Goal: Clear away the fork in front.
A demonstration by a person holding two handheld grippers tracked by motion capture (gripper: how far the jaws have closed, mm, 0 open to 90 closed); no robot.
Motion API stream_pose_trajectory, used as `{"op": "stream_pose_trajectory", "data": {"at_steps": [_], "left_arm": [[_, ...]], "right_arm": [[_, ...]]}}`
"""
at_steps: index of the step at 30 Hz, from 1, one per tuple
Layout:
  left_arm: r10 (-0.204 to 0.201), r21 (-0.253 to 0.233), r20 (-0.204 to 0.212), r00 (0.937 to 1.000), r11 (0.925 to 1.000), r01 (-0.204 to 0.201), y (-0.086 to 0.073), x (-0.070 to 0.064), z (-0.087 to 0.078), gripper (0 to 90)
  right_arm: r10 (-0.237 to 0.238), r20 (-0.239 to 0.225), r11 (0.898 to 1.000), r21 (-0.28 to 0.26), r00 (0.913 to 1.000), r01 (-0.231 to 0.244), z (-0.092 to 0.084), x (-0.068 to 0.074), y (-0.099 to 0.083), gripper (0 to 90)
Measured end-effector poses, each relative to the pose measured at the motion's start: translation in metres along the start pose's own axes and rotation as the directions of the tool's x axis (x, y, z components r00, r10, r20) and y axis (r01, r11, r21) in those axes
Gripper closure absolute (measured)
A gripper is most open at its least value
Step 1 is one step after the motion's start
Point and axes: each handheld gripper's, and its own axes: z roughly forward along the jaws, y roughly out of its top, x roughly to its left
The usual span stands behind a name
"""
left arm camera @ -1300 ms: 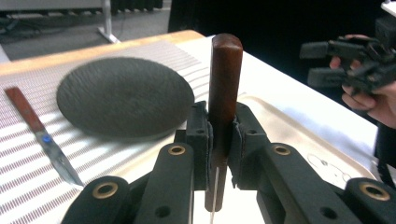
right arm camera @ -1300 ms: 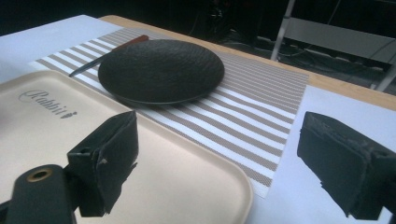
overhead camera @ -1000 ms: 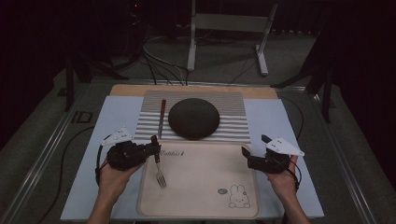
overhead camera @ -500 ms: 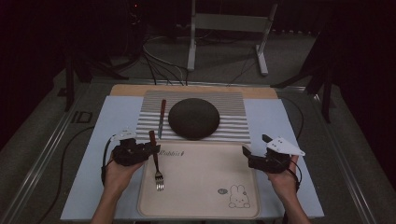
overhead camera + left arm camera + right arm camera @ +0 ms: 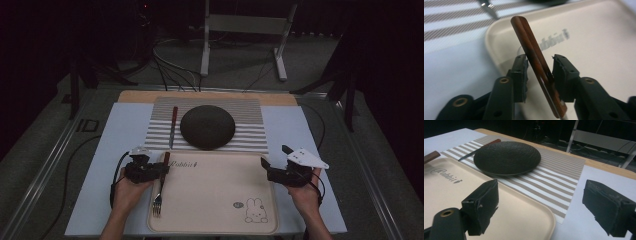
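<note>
A fork [image 5: 159, 190] with a brown handle [image 5: 534, 55] lies along the left edge of the beige rabbit tray [image 5: 215, 200], tines toward me. My left gripper [image 5: 163, 169] sits low at the handle's top end. Its jaws have just been opening, and the handle stands loosely between them with a gap at the left pad [image 5: 522, 72]. My right gripper [image 5: 274, 156] rests open and empty at the tray's right edge, shown as [image 5: 541, 190] in its own view. In the right gripper view, the fork handle's tip [image 5: 430, 156] is at far left.
A dark round plate [image 5: 207, 126] sits on a striped placemat [image 5: 250, 135] behind the tray, with a brown-handled knife [image 5: 173, 127] to its left. Everything rests on a pale blue sheet [image 5: 110, 150]. A metal stand [image 5: 205, 45] and cables lie beyond the table.
My left gripper has sunk toward the tray with the fork, and its jaws have parted from the handle. The fork now lies on the tray. The right gripper has not moved.
</note>
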Motion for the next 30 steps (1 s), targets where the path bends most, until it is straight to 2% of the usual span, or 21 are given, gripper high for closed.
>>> {"op": "stream_pose_trajectory", "data": {"at_steps": [2, 5, 7, 9, 12, 16, 19, 22, 26, 27, 30], "left_arm": [[-0.004, -0.008, -0.006, 1.0000, 1.0000, 0.004, -0.002, 0.001, -0.002, 61.3], [-0.014, -0.058, -0.047, 0.9988, 0.9983, 0.011, -0.002, 0.001, -0.010, 51.5], [-0.028, -0.113, -0.050, 0.9983, 0.9934, 0.022, -0.002, 0.002, -0.017, 48.3], [-0.041, -0.174, -0.051, 0.9979, 0.9843, 0.031, 0.000, 0.003, -0.026, 45.3], [-0.050, -0.279, -0.049, 0.9975, 0.9596, 0.035, 0.004, 0.001, -0.042, 36.5], [-0.042, -0.393, -0.133, 0.9902, 0.9196, -0.014, 0.010, -0.006, -0.062, 22.2], [-0.041, -0.450, -0.162, 0.9859, 0.8922, -0.037, 0.013, -0.009, -0.073, 15.7], [-0.041, -0.476, -0.179, 0.9830, 0.8778, -0.051, 0.014, -0.009, -0.080, 9.8], [-0.033, -0.496, -0.193, 0.9806, 0.8655, -0.068, 0.014, -0.007, -0.088, 5.3], [-0.030, -0.506, -0.200, 0.9793, 0.8590, -0.077, 0.014, -0.007, -0.090, 3.5], [-0.012, -0.544, -0.220, 0.9754, 0.8313, -0.113, 0.013, -0.008, -0.097, 0.4]], "right_arm": [[0.010, 0.004, 1.000, -0.002, 0.9999, -0.010, -0.003, -0.003, -0.002, 13.4], [0.031, 0.016, 1.000, 0.002, 0.9994, -0.031, -0.007, -0.008, -0.006, 13.3], [0.042, 0.022, 0.999, 0.000, 0.9989, -0.042, -0.009, -0.011, -0.008, 13.3], [0.050, 0.026, 0.999, -0.002, 0.9984, -0.050, -0.012, -0.012, -0.010, 13.3], [0.056, 0.030, 0.998, -0.007, 0.9980, -0.055, -0.017, -0.014, -0.014, 13.0], [0.060, 0.040, 0.998, -0.012, 0.9974, -0.060, -0.021, -0.016, -0.019, 12.4], [0.070, 0.045, 0.997, -0.016, 0.9966, -0.069, -0.024, -0.017, -0.021, 11.9], [0.071, 0.048, 0.997, -0.023, 0.9963, -0.070, -0.026, -0.017, -0.023, 11.7], [0.073, 0.052, 0.997, -0.044, 0.9959, -0.071, -0.028, -0.017, -0.023, 11.6], [0.073, 0.053, 0.996, -0.050, 0.9959, -0.071, -0.028, -0.017, -0.024, 11.6], [0.072, 0.059, 0.996, -0.054, 0.9957, -0.069, -0.028, -0.017, -0.025, 11.6]]}}
